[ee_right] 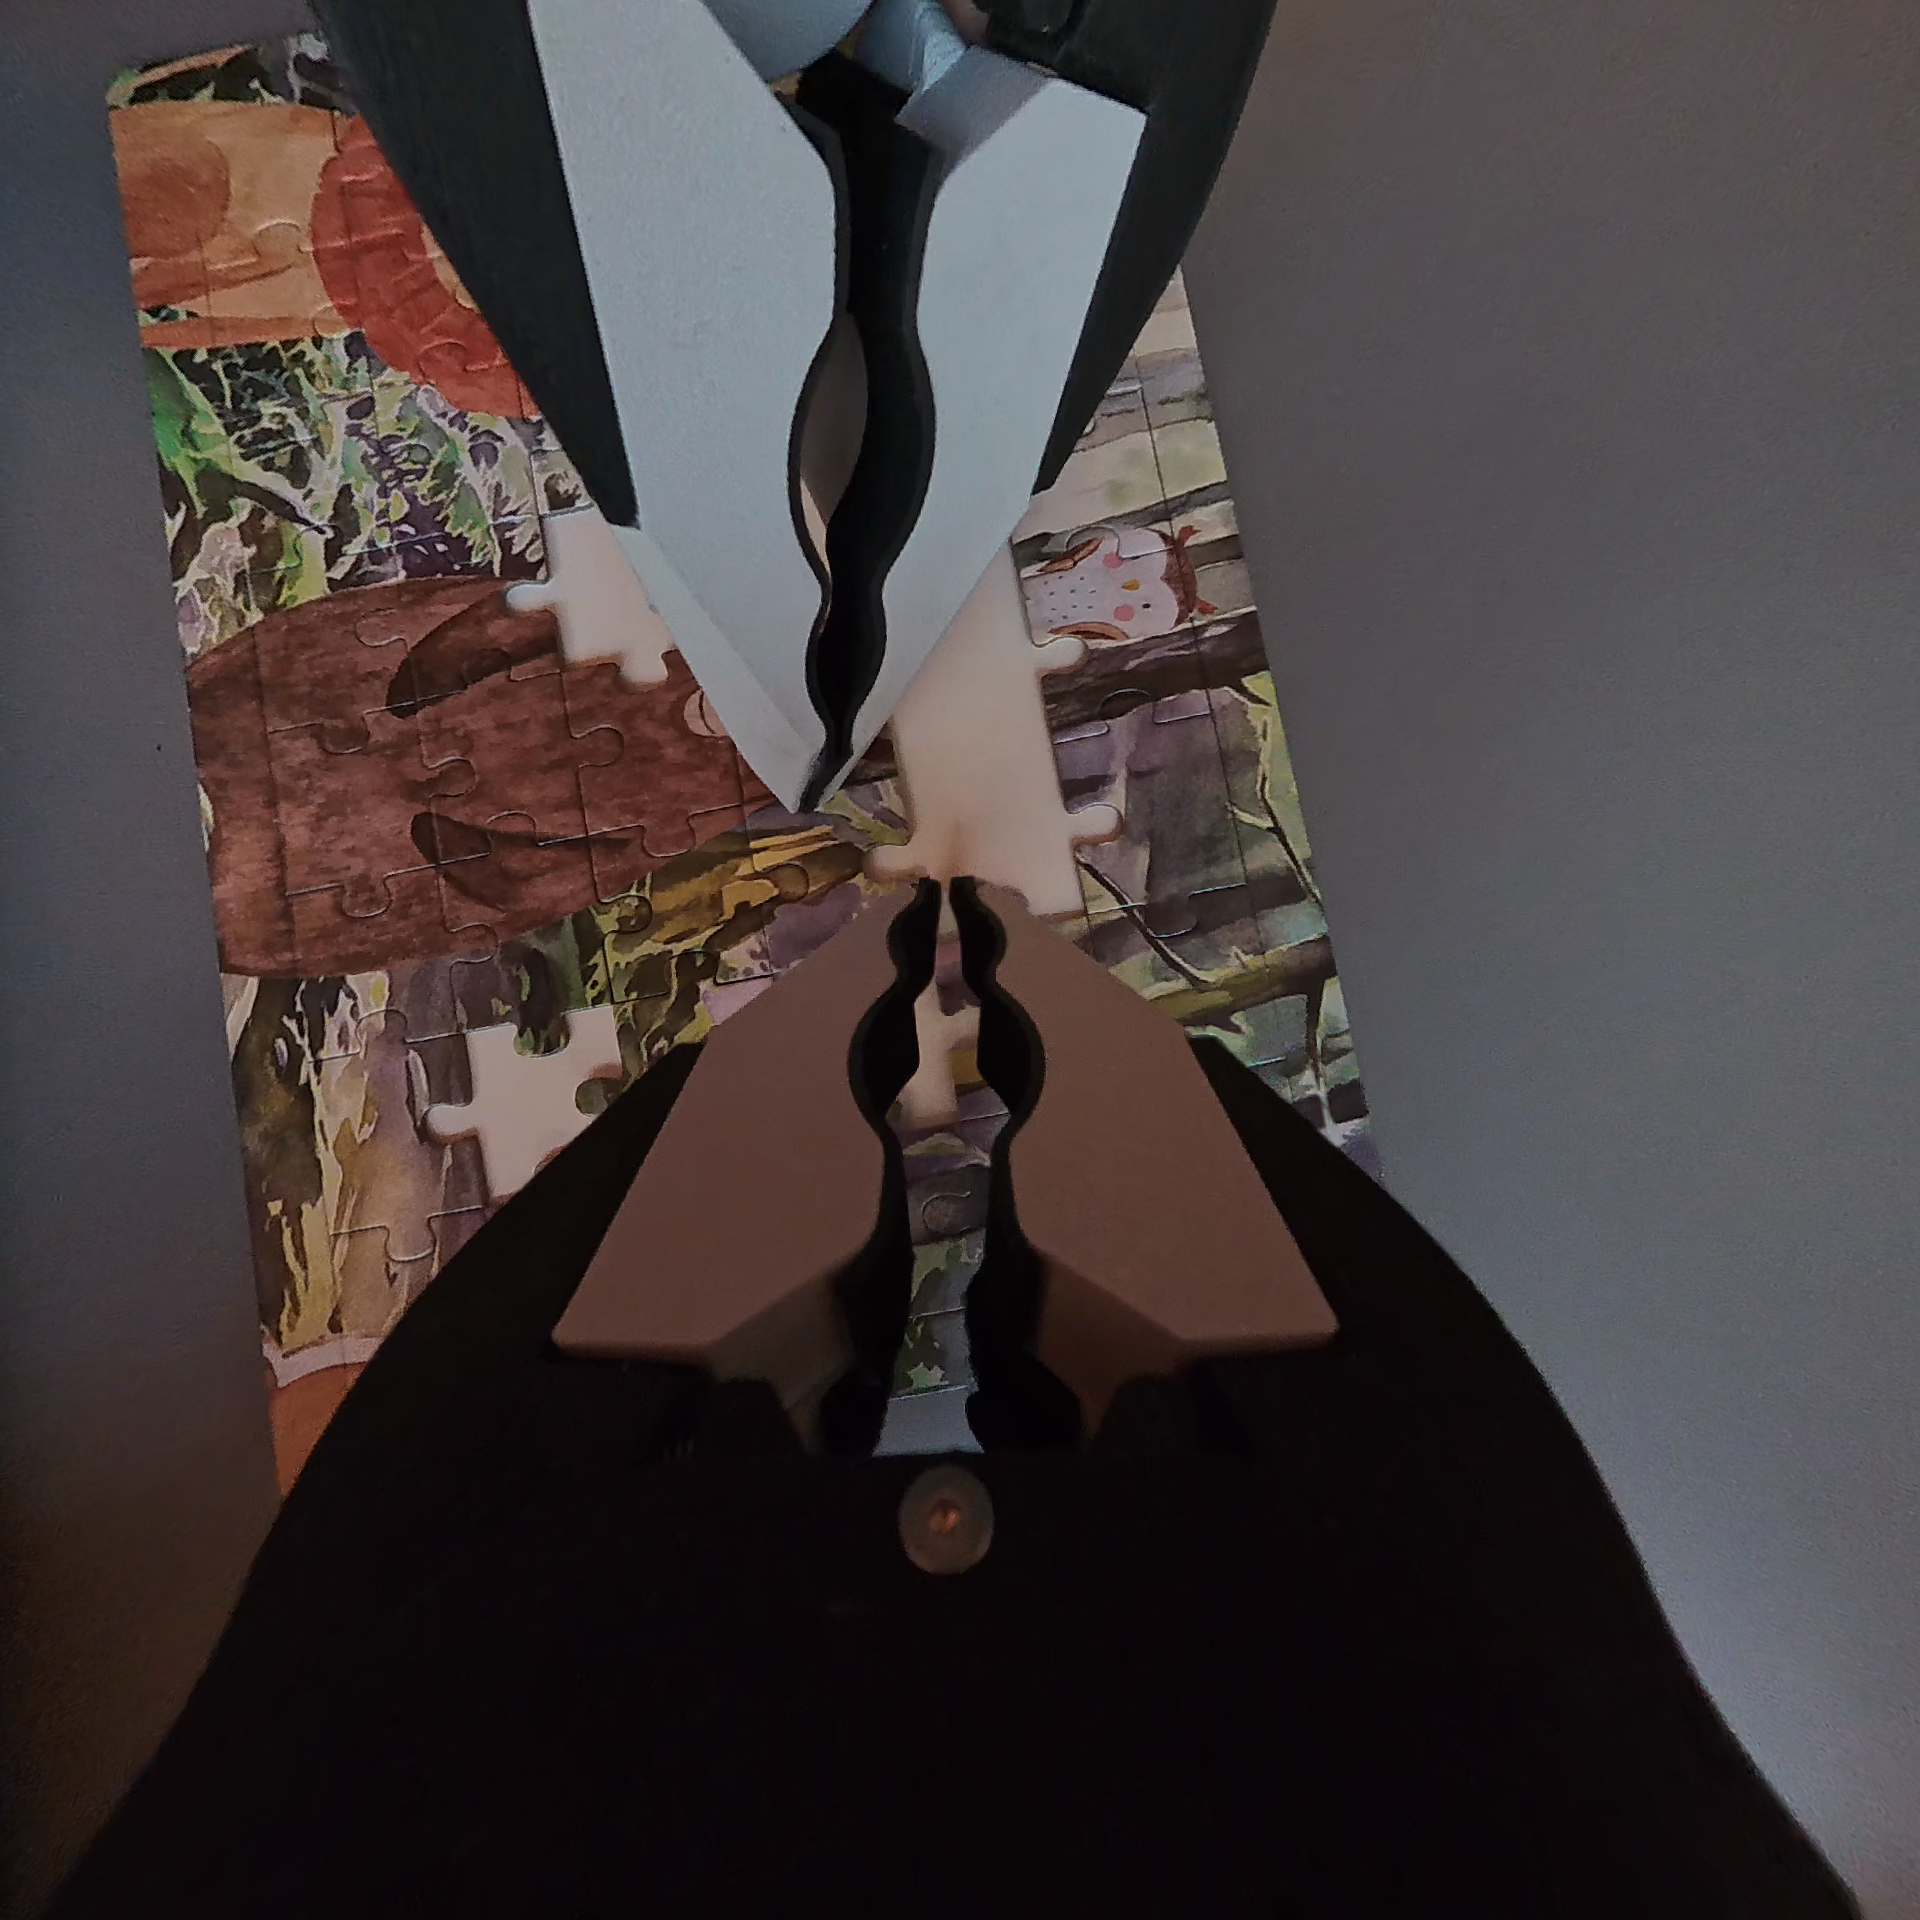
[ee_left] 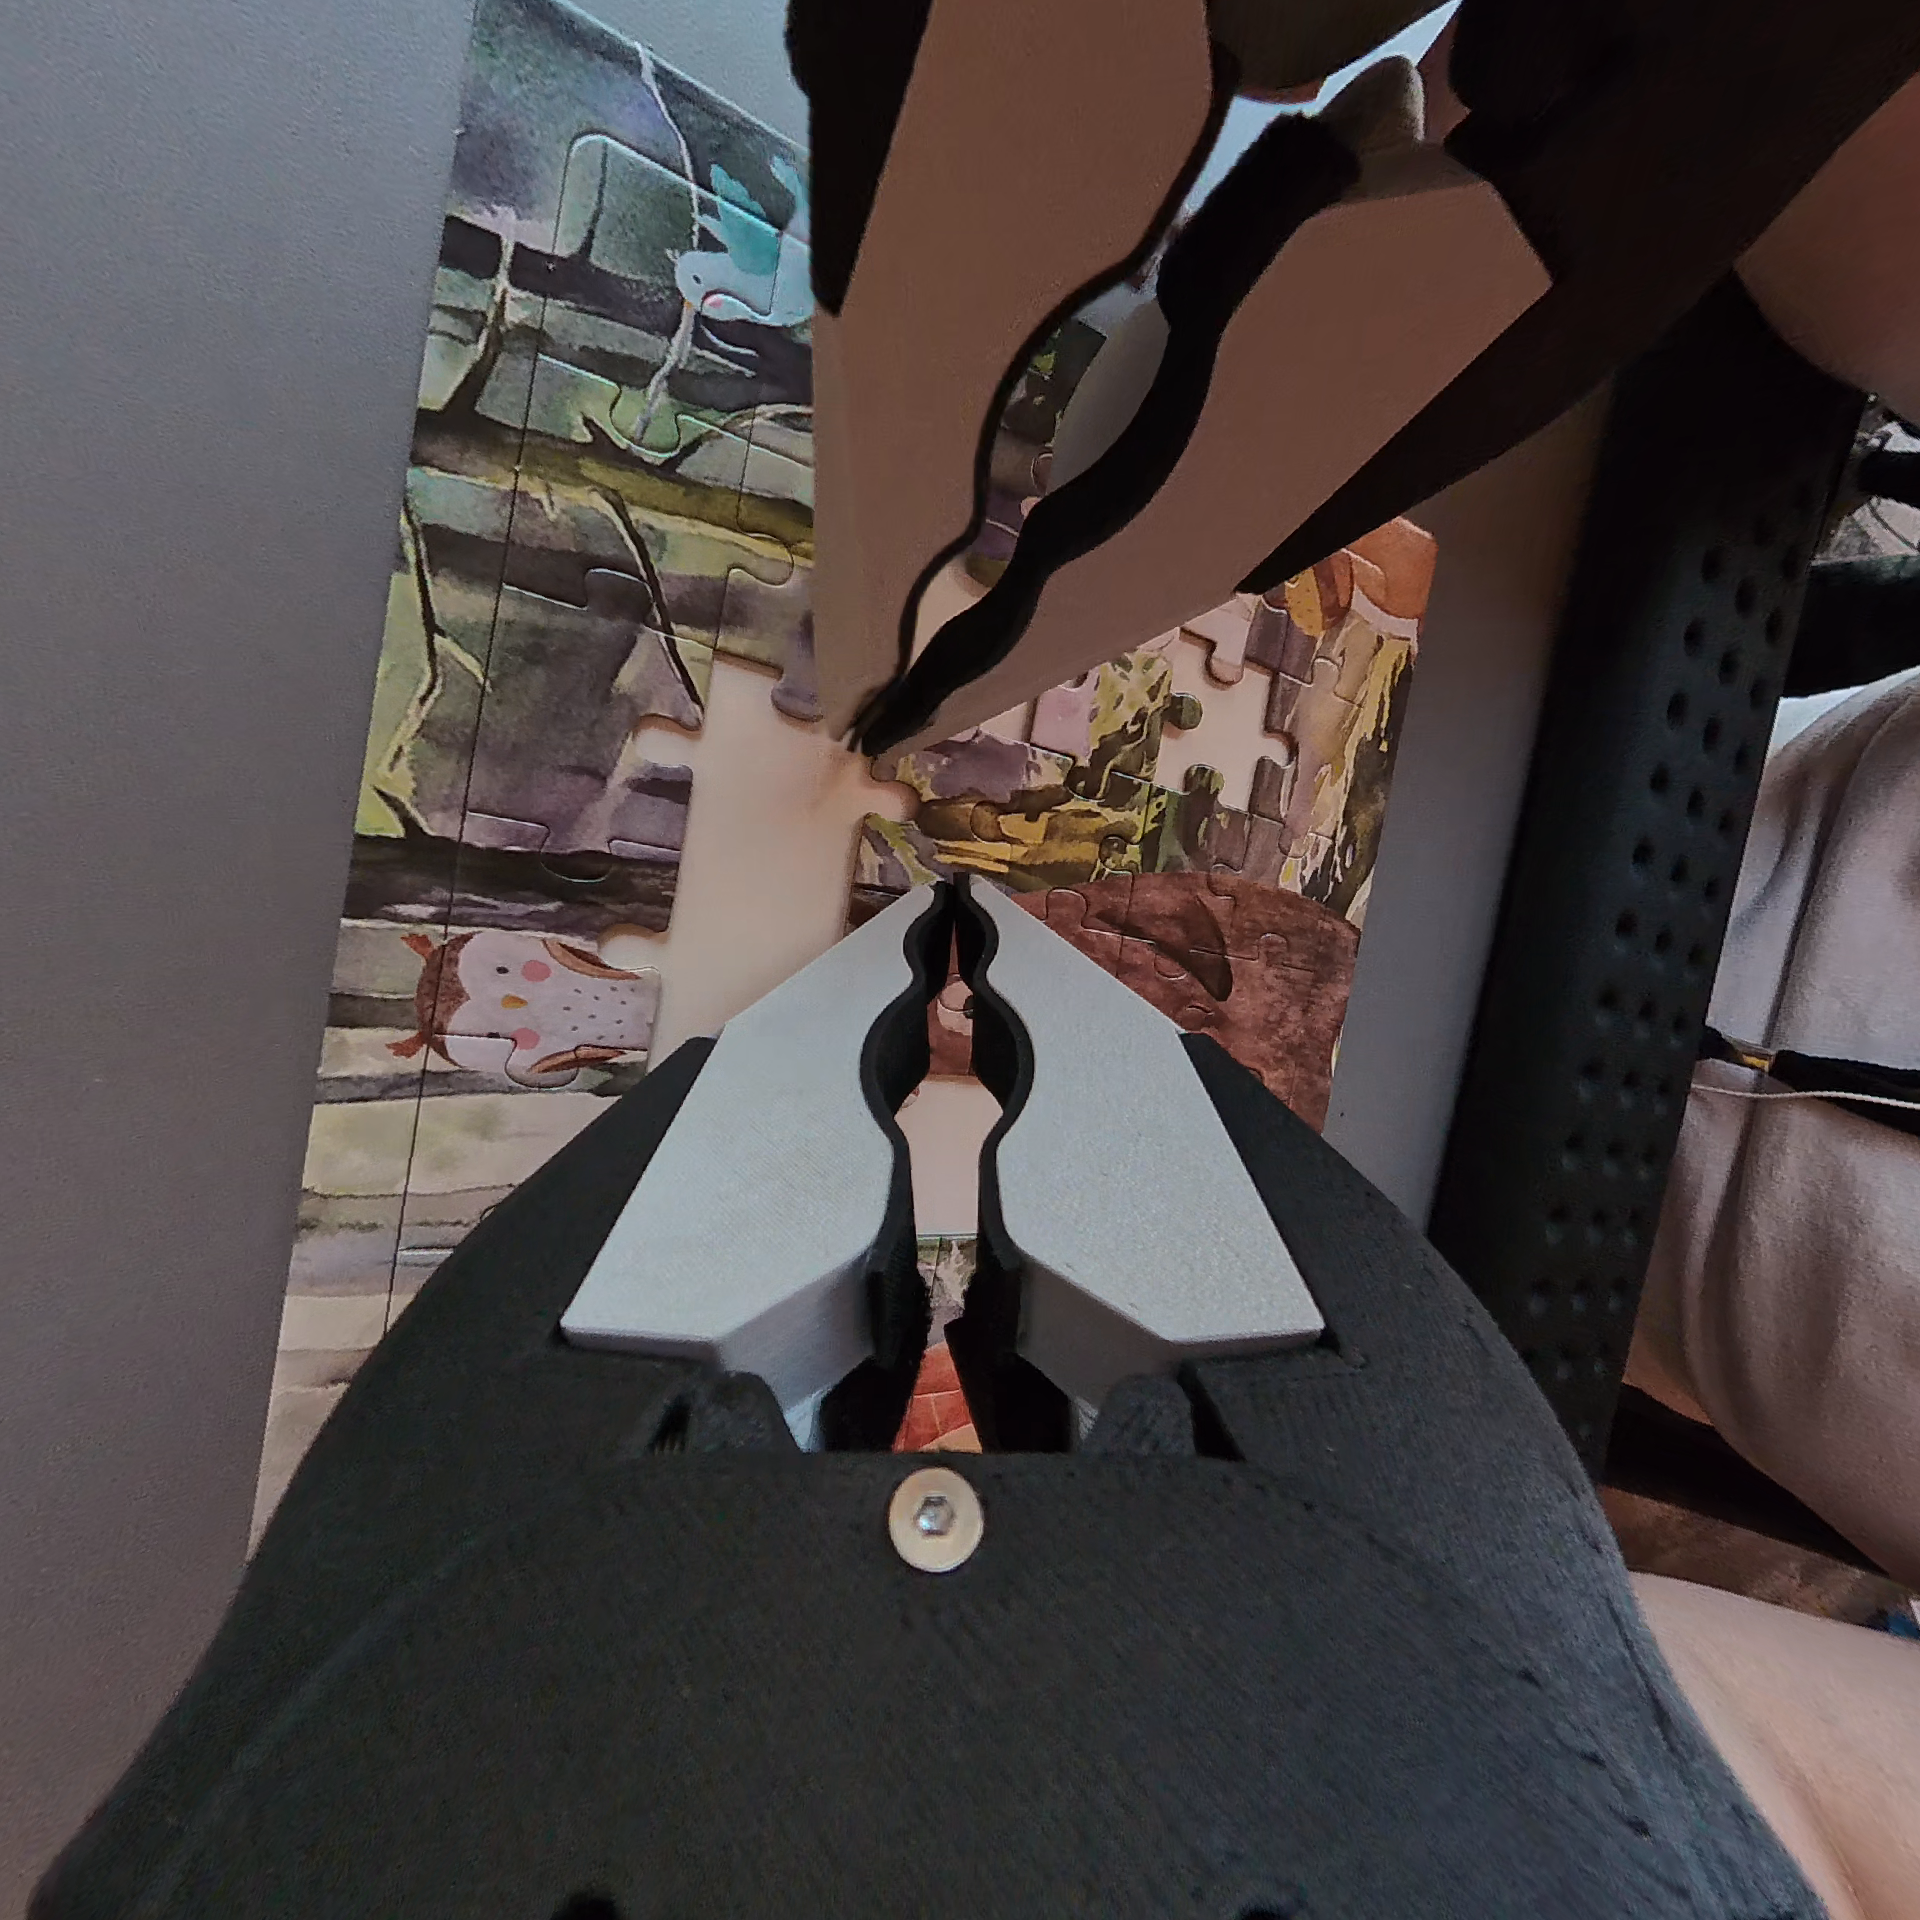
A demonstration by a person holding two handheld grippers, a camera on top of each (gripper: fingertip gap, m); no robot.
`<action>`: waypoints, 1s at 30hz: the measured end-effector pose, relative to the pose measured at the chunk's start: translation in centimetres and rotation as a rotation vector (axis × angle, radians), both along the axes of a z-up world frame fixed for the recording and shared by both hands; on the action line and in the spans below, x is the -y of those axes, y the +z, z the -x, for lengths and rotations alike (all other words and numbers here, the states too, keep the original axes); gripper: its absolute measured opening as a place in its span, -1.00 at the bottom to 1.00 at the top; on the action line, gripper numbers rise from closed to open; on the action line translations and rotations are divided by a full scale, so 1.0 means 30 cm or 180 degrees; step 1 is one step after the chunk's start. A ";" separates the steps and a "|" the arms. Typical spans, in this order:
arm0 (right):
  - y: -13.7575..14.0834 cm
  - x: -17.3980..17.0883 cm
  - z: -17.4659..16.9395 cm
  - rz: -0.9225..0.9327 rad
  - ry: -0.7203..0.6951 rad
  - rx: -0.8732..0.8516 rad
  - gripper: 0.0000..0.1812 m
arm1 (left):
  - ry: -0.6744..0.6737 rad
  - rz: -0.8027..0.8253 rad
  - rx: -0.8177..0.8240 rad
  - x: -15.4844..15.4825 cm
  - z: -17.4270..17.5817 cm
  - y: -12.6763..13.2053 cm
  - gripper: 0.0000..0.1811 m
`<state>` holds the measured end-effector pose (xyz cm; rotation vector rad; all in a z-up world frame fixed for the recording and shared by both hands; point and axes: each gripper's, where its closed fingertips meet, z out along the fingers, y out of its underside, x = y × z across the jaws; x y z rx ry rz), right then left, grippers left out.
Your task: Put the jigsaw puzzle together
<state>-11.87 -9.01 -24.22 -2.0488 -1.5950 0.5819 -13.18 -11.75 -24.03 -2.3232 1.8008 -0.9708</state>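
A partly assembled jigsaw puzzle (ee_left: pixel 540 644) with a forest picture lies flat on a grey table; it also shows in the right wrist view (ee_right: pixel 395 790). A large bare gap (ee_left: pixel 764 831) runs through its middle, and it shows in the right wrist view too (ee_right: pixel 987 769). Smaller gaps (ee_right: pixel 530 1081) lie elsewhere. An owl (ee_left: pixel 520 1003) sits beside the big gap. My left gripper (ee_left: pixel 954 883) is shut, with its tips at the gap's edge over brown pieces (ee_left: pixel 1195 956). My right gripper (ee_right: pixel 940 883) is shut and points at the gap from the opposite side. The two tips nearly meet. I see no piece in either.
The grey table (ee_left: pixel 187 727) surrounds the puzzle on the left. A black perforated chair part (ee_left: pixel 1621 831) and a person's light clothing (ee_left: pixel 1818 935) are at the right. Another small gap (ee_right: pixel 603 613) lies by the brown area. Only a small space, under 4 cm, lies between the two pairs of fingers. My right tips are roughly 5 cm from the partly assembled jigsaw puzzle (ee_left: pixel 540 644). My right wrist view (ee_right: pixel 1207 855) looks at it from another angle. From either gripper's tips it is about 7 cm to the owl (ee_left: pixel 520 1003). The right camera catches it too, in the right wrist view (ee_right: pixel 1127 586).
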 end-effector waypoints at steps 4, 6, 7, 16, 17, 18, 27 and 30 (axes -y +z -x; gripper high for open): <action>0.001 0.010 -0.002 0.0065 0.0012 -0.0019 -1.00 | -0.0022 0.0038 -0.0007 0.008 0.001 0.000 -1.00; -0.002 0.025 -0.001 0.0158 0.0040 -0.0030 -1.00 | -0.0030 0.0060 -0.0017 0.011 0.002 -0.002 -1.00; -0.002 0.029 -0.001 0.0176 0.0045 -0.0033 -0.99 | -0.0035 0.0072 -0.0023 0.013 0.002 -0.004 -1.00; 0.000 0.086 0.009 0.0238 0.0305 -0.0087 -1.00 | -0.0036 0.0075 -0.0039 0.013 0.001 -0.006 -1.00; -0.003 0.086 0.009 0.0241 0.0297 -0.0086 -1.00 | -0.0028 0.0086 -0.0033 0.012 0.001 -0.006 -1.00; -0.005 0.088 0.006 0.0253 0.0298 -0.0064 -1.00 | -0.0013 0.0107 -0.0028 0.012 0.000 -0.007 -1.00; -0.003 0.090 -0.002 -0.0040 0.0439 0.0115 -1.00 | 0.0110 0.0293 0.0005 0.011 0.000 -0.007 -1.00; 0.140 0.054 -0.023 -0.0312 0.0387 -0.0312 -1.00 | 0.0063 0.0220 -0.0014 0.011 0.000 -0.006 -1.00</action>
